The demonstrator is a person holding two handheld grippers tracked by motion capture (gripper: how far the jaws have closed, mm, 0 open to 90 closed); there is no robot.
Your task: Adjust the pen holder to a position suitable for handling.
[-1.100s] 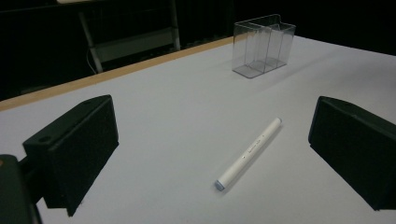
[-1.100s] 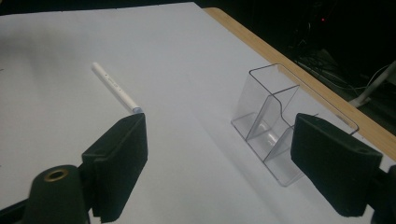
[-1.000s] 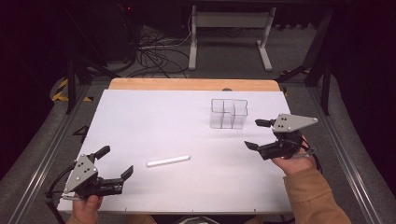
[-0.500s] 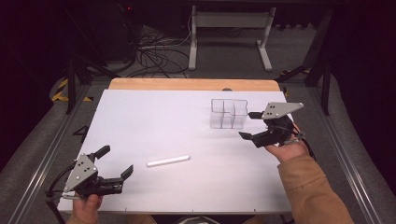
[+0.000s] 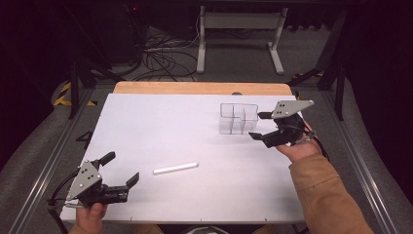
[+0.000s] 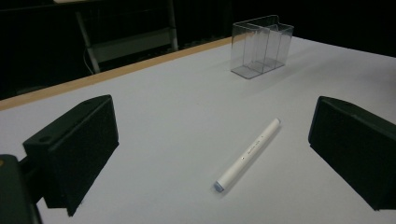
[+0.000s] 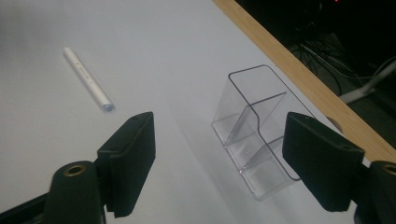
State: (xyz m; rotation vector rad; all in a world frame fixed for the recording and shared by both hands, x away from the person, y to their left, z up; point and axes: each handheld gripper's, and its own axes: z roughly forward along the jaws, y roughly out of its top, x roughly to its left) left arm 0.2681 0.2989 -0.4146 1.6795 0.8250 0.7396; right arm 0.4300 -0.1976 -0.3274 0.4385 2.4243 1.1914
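Note:
A white marker pen (image 5: pixel 175 168) lies flat on the white table top (image 5: pixel 160 126), left of centre; it also shows as the pen (image 6: pixel 247 154) and the pen (image 7: pixel 88 80). A clear plastic holder (image 5: pixel 238 118) with compartments stands upright at the back right, seen too as the holder (image 6: pixel 261 45) and the holder (image 7: pixel 256 127). My left gripper (image 5: pixel 120 170) rests open near the front left edge, its jaws aimed at the pen from some distance. My right gripper (image 5: pixel 259 126) is open, just right of the holder, with the holder in line between its jaws.
A wooden strip (image 5: pixel 202 88) borders the table's far edge. Beyond it stand a metal stand (image 5: pixel 238 29) and loose cables (image 5: pixel 160 53) on the floor. Metal rails run along both sides of the table.
My right gripper has moved up and to the left, from the table's right side to right beside the clear holder. The left gripper and the pen have stayed put.

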